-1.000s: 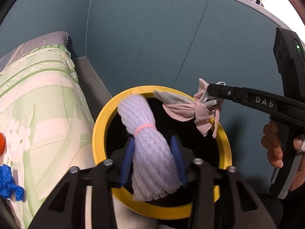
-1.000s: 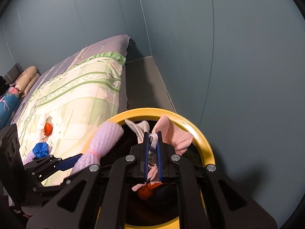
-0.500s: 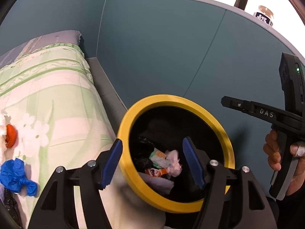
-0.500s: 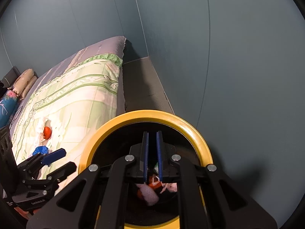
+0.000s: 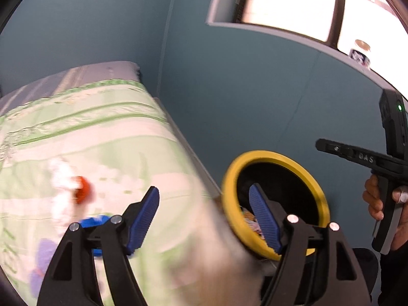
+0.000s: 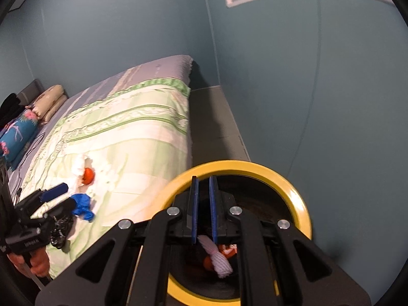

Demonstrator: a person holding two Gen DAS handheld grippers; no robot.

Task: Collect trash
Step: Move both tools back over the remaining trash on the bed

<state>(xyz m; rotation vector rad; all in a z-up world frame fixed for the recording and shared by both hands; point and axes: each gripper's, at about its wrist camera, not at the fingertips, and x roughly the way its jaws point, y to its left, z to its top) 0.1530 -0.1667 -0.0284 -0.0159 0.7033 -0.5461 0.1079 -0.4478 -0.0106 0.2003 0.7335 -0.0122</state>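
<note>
Jaws on the left gripper point(image 5: 204, 219) were spreading with nothing between them; the right gripper point(image 6: 203, 204) had a narrow gap that was just starting to widen, also empty. Trash split two ways: a lilac foam-net bundle point(image 6: 220, 258) and orange scraps lay at the bottom of the yellow-rimmed bin point(image 6: 303, 211), directly under the right jaws. Probably why that gripper hung over the opening. Remaining pieces sat on the green floral bedspread point(image 6: 142, 137): an orange bit point(image 6: 88, 175) on crumpled white tissue point(image 6: 77, 164), a blue glove-like wad point(image 6: 83, 205) just nearer, and a blurred purple item point(image 5: 43, 257) in the near-left corner of the left wrist view. Left gripper pointed toward that cluster, left of the bin, so my read is it was lining up for the next pick, likely the blue wad. Bin stood tight against the bed's right edge, next to the teal wall point(image 6: 318, 102), which keeps carries short. Left view was motion-smeared, so contact with anything can't be judged
</note>
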